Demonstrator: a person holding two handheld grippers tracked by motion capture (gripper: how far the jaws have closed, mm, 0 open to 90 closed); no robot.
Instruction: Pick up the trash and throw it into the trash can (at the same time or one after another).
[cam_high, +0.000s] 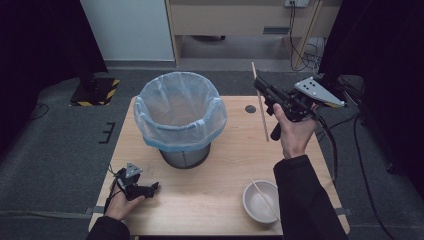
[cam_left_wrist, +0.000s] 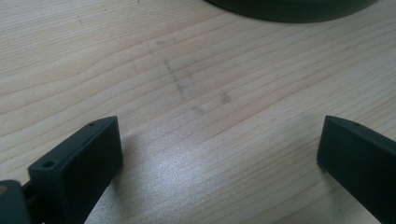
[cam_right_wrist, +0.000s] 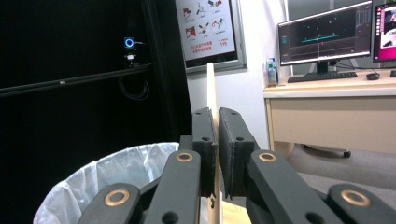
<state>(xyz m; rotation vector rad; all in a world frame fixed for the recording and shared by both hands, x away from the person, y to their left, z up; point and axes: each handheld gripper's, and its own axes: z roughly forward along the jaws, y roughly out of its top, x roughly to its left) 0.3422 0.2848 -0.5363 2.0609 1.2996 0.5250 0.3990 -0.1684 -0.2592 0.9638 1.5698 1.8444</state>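
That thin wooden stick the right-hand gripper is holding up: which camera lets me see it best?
The high view: the wooden stick shows whole there, upright, pinched near its middle by the right gripper beside the lined bin. The right gripper view shows its top end rising above the shut jaws. The left gripper view looks at bare tabletop.

The right gripper (cam_high: 260, 86) is held raised, its jaws clamped together. The left gripper (cam_high: 152, 187) is rested low, jaws spread wide apart.
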